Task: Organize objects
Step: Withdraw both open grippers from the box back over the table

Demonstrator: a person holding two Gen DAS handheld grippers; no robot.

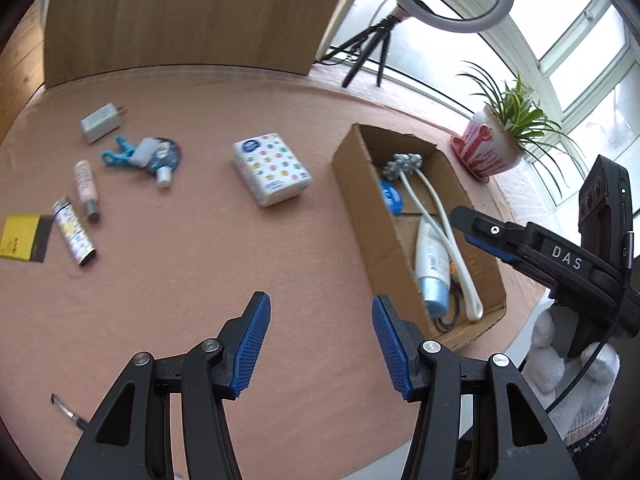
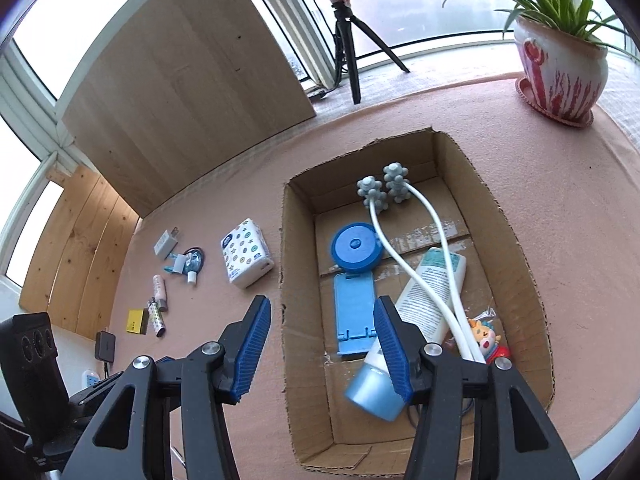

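My left gripper (image 1: 320, 320) hangs open over bare pink tablecloth, nothing between its blue pads. Ahead lies a patterned tissue pack (image 1: 272, 168). Farther left are a white charger (image 1: 100, 122), a blue clip with a small bottle (image 1: 152, 156), a pink tube (image 1: 86, 188), a patterned tube (image 1: 74, 232), a yellow box (image 1: 20, 238) and a pen (image 1: 68, 412). My right gripper (image 2: 322, 320) is open above the left wall of the cardboard box (image 2: 516, 240). Inside lie a blue stand (image 2: 354, 264), a blue-capped lotion tube (image 2: 432, 292), a white massager (image 2: 400, 232) and a toy packet (image 2: 486, 336).
A potted plant (image 2: 560, 68) stands at the table's back right corner. A ring light tripod (image 2: 352, 40) and a wooden board (image 2: 184, 76) rise behind the table. The table edge (image 2: 600, 432) curves close to the box on the near right.
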